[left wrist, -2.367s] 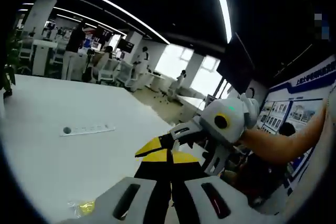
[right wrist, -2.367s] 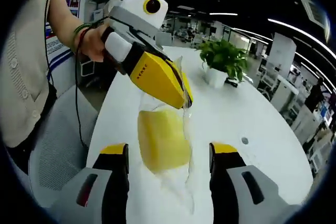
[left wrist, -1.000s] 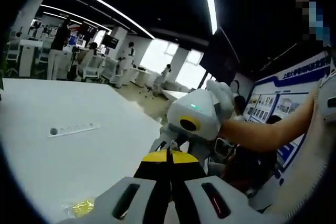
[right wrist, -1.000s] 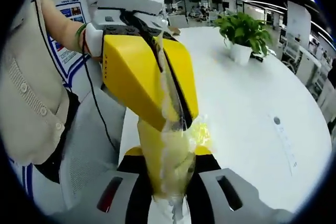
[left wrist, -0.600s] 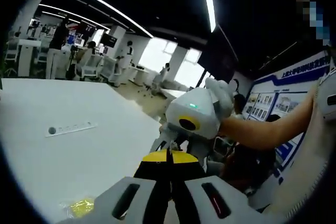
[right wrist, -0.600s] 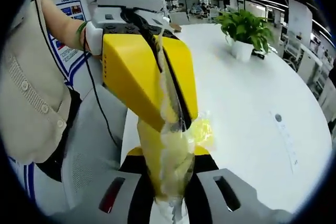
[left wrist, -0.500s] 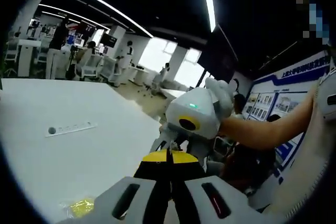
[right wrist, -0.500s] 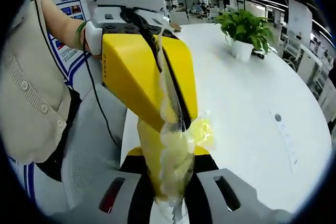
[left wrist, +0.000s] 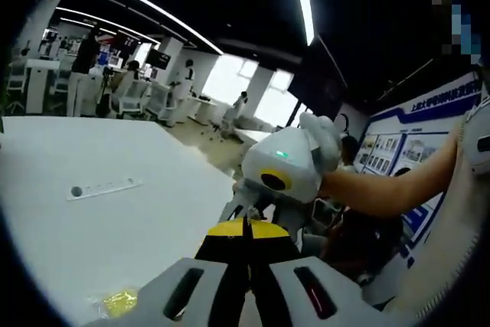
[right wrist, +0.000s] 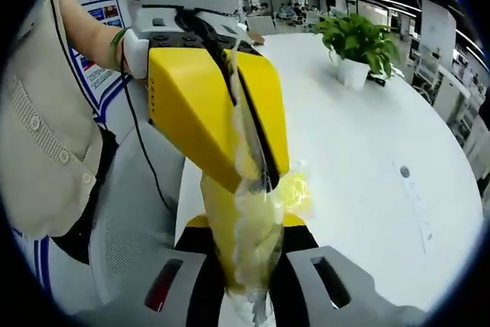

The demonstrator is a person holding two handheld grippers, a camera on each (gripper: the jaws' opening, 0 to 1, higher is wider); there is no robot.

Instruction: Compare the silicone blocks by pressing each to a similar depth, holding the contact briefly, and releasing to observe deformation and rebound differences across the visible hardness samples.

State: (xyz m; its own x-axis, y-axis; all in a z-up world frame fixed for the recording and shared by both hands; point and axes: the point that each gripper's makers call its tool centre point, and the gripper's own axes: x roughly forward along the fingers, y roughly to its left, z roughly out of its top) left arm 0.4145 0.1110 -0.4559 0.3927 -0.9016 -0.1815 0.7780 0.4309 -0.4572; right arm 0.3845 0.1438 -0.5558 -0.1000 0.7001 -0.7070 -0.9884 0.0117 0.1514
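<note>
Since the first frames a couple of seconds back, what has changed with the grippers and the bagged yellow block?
The right gripper, open then around the yellow block in its clear bag, has shut on it, squeezing it narrow. The left gripper has come closer over it and stays shut on the bag's top edge. For the last second nothing visibly moved. The potted plant and white table are unchanged.

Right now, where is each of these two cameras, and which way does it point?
Left gripper view: rides the left gripper, faces across the white table toward the right gripper; a bare forearm shows.
Right gripper view: rides the right gripper, faces the left gripper and bagged yellow block; torso shows.
Shared: the table, each other's gripper.
</note>
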